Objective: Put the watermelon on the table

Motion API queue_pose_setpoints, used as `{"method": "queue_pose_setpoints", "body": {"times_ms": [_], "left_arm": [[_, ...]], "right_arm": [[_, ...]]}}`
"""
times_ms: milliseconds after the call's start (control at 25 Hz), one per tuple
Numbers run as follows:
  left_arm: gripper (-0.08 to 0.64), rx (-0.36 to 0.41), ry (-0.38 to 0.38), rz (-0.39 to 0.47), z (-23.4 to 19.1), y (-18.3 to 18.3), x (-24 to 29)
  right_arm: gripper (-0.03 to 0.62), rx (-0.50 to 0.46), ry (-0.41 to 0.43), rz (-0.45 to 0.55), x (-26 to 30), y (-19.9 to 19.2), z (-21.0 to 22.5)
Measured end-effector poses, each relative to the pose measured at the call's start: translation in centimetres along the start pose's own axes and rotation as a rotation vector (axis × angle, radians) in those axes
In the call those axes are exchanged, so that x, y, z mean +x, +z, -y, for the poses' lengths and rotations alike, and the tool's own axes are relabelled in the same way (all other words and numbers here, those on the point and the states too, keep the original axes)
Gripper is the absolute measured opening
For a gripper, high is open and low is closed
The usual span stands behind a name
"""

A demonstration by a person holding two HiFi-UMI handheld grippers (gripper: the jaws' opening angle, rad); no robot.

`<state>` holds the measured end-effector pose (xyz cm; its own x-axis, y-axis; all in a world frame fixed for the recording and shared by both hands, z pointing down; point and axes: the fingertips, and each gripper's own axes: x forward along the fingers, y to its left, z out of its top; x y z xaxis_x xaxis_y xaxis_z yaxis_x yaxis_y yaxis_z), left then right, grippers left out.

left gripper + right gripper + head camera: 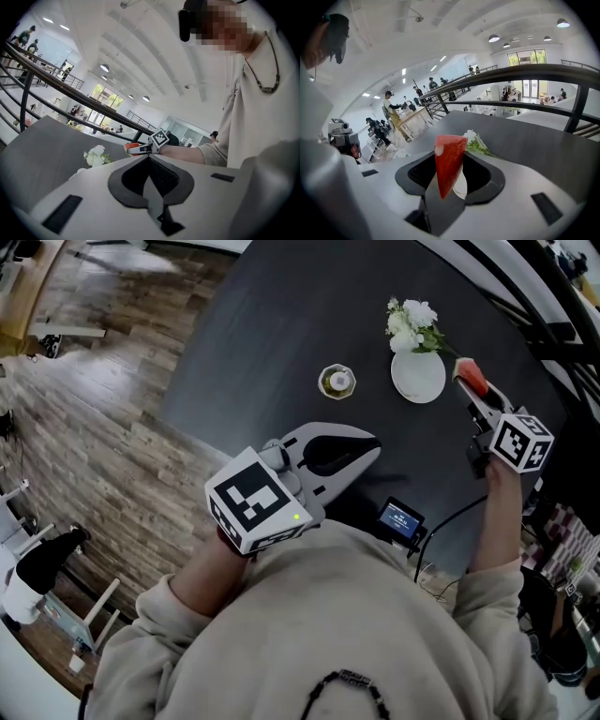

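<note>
In the head view, the left gripper [364, 448] is held over the near part of the dark table [272, 324], its jaws together with nothing between them. The right gripper [467, 382] is off to its right, with a red watermelon [473, 374] wedge pinched at its tips above the table. A white plate [418, 381] lies just left of those tips, with white flowers [412, 322] at the plate's far rim. A small bowl [337, 382] sits ahead of the left gripper, well apart from it. A small screen [401, 518] is behind its jaws, near the person's chest.

In the left gripper view, the jaws meet in a closed point and hold nothing. Beyond the point, the right gripper shows side-on with the wedge at its tip. The flowers are ahead and to the left.

In the right gripper view, the jaws clamp the wedge, which stands upright between them with its point down. The flowers lie just beyond it on the table, and a bit of the plate shows behind its lower edge.
</note>
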<state>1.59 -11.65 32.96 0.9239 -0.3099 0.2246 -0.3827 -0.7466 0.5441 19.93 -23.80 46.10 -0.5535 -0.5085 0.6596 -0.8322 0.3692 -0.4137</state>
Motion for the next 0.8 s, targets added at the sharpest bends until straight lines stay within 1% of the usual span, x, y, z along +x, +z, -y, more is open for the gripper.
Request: {"method": "queue_pose_setpoints", "body": {"times_ms": [120, 240, 400, 520, 640, 800], "left_arm": [[0.003, -0.009, 0.003, 0.006, -0.1, -0.2, -0.3], [0.003, -0.016, 0.008, 0.014, -0.5, -0.3, -0.4], [0.003, -0.046, 0.028, 0.004, -0.5, -1.1, -1.3], [0.003, -0.037, 0.026, 0.013, -0.8, -0.9, -1.0], [0.003, -0.043, 0.031, 0.014, -0.6, -1.0, -1.2], [0.003, -0.038, 0.036, 0.011, -0.6, -1.0, -1.4]], "right_arm": [[0.183, 0.008, 0.000, -0.020, 1.1, -0.7, 0.5], [0.184, -0.018, -0.020, -0.049, 2.5, -1.4, 1.5], [0.183, -0.025, -0.034, -0.115, 4.4, -4.2, 2.0], [0.183, -0.033, -0.058, -0.126, 5.2, -4.5, 3.2], [0.183, -0.045, -0.068, -0.168, 6.4, -6.3, 3.9], [0.183, -0.032, -0.081, -0.207, 7.8, -8.0, 5.0]]}}
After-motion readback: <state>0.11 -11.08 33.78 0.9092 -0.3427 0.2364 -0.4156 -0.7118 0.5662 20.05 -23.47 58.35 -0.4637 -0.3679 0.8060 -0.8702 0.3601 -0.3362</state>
